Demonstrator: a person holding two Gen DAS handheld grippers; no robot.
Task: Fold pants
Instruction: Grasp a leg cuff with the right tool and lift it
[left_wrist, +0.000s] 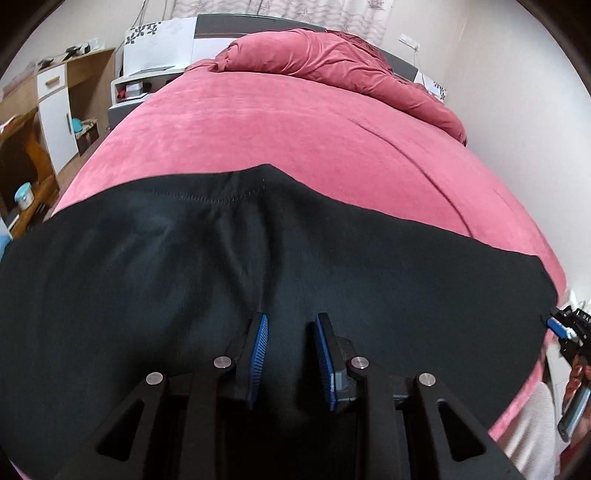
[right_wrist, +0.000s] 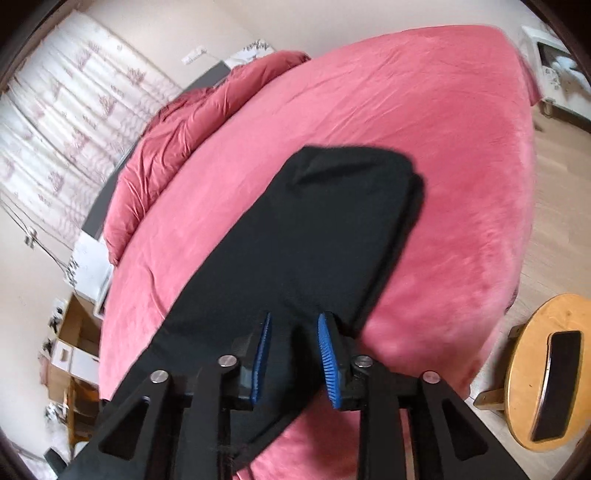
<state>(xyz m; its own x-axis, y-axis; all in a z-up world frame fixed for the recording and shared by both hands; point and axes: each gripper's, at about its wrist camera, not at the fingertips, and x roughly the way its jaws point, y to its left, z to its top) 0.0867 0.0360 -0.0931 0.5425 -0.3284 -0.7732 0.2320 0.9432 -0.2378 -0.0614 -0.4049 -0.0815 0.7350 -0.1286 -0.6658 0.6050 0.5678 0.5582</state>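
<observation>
Pants (left_wrist: 280, 266), black and long, lie on the pink bed (left_wrist: 280, 122), spread flat across its near part. In the left wrist view the left tool (left_wrist: 291, 332) is above the dark cloth; its two blue pads stand a little apart with cloth between them, but I cannot tell if they pinch it or only hover over it. At the right edge of this view the right tool (left_wrist: 557, 326) is at the end of the pants. In the right wrist view the right tool (right_wrist: 293, 332) has its blue pads on both sides of the near end of the pants (right_wrist: 317, 236), and the cloth passes between them, so it seems to hold this end. The far end looks folded double. A crumpled pink duvet (left_wrist: 332, 62) lies near the headboard. A round wooden stool (right_wrist: 550, 369) stands on the floor beside the bed.
</observation>
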